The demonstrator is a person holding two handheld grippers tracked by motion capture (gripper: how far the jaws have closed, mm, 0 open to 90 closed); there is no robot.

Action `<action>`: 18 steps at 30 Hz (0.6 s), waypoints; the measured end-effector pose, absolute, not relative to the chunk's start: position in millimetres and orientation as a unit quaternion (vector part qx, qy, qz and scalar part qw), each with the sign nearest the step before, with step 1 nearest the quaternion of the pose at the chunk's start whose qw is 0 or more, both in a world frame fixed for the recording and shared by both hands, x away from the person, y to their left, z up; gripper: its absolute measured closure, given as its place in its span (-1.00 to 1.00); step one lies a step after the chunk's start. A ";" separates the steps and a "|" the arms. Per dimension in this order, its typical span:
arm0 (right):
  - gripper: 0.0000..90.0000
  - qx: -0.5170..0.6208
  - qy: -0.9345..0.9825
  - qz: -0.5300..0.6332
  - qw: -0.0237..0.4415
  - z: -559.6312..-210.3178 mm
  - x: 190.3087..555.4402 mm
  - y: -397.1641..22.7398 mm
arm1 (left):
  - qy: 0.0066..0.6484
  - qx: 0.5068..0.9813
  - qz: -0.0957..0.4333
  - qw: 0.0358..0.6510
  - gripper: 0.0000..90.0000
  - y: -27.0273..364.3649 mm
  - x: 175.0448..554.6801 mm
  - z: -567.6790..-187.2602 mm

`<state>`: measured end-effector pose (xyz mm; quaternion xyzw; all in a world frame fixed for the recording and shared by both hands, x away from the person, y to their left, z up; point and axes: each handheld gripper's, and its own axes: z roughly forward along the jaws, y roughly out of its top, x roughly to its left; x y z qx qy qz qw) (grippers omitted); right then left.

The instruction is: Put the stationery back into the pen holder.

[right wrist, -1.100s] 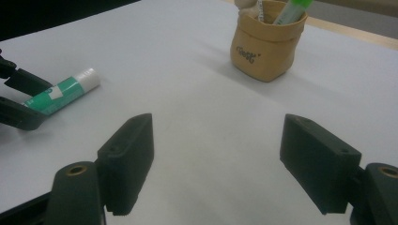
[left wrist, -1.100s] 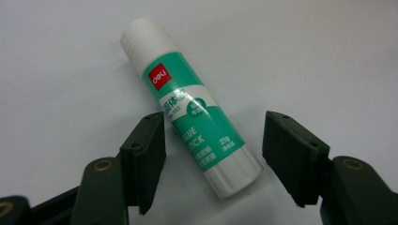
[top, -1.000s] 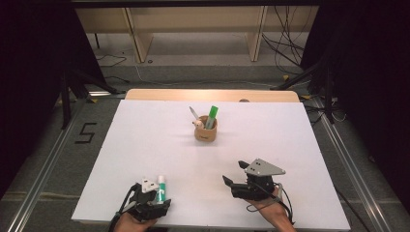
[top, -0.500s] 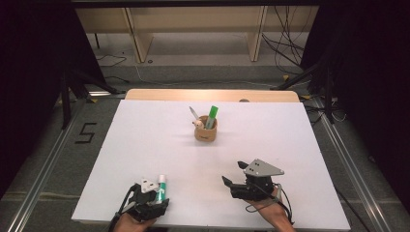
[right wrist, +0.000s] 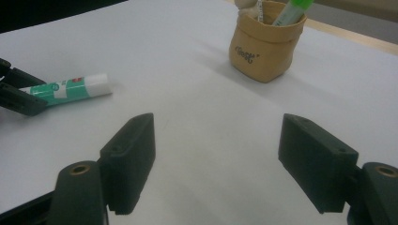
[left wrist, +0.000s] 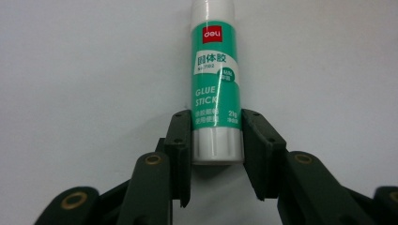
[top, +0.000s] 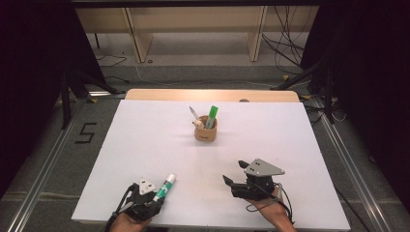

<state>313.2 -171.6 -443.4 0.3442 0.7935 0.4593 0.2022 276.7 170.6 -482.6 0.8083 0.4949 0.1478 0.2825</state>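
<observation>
A green and white glue stick (left wrist: 216, 79) lies flat on the white table (top: 145, 145), near the person's edge and well short of the tan pen pot (top: 206, 130) that stands toward the table's far side. The left gripper (left wrist: 216, 140) has its two black jaws on either side of the glue stick's silver base end; they have just been closing and now sit against the tube's sides, gripping it low while the white cap end points toward the pen pot. The pen pot holds a green marker (top: 212, 116) and a pale pen (top: 194, 115). To the right of the glue stick, and nearer than the pen pot, the right gripper (right wrist: 216, 159) hovers over bare table with its jaws wide apart and nothing between them. The hold is only on the very end of a smooth round tube, so on lifting, the long free end could droop, swivel or slide out of the pads. Carried to the pen pot, it could knock the small pot over.
</observation>
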 end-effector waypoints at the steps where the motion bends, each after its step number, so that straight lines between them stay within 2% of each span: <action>1: -0.37 0.344 0.794 0.459 0.201 -443.3 313.2 -171.5 | 0.492 0.811 0.143 0.283 0.45 171.9 277.5 -482.2; 18: -0.36 0.340 0.795 0.461 0.197 -443.7 312.4 -169.6 | 0.448 0.818 0.127 0.338 0.46 178.0 281.4 -473.7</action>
